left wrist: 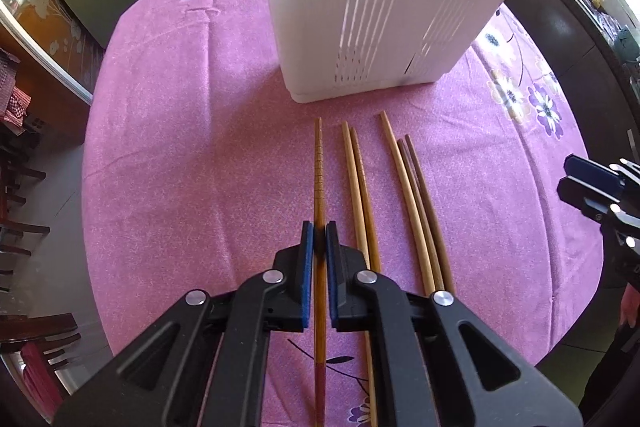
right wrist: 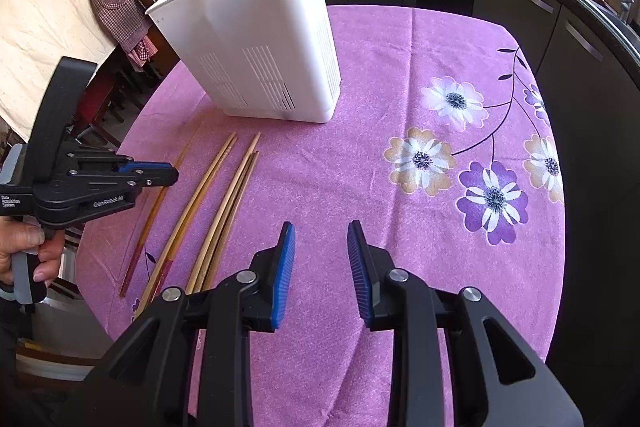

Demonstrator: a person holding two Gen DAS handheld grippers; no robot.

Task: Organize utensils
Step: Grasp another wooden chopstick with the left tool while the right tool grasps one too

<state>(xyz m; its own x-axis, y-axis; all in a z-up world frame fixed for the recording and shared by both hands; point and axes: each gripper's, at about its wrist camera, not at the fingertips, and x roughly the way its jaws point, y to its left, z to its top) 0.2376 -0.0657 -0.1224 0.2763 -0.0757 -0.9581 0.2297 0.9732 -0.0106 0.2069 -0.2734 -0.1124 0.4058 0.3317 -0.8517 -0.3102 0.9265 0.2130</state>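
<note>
Left gripper (left wrist: 319,233): pointed steeply down, its blue-padded fingers (left wrist: 307,267) drawn nearly together and pressing on one chopstick (left wrist: 319,187) between them. In the right wrist view a hand (right wrist: 24,255) grips its handle from below, fingers curled round the grey grip. Right gripper (right wrist: 321,233): angled downward, fingers (right wrist: 285,267) parted with a clear gap, nothing between them, hovering above the table (right wrist: 400,47).
</note>
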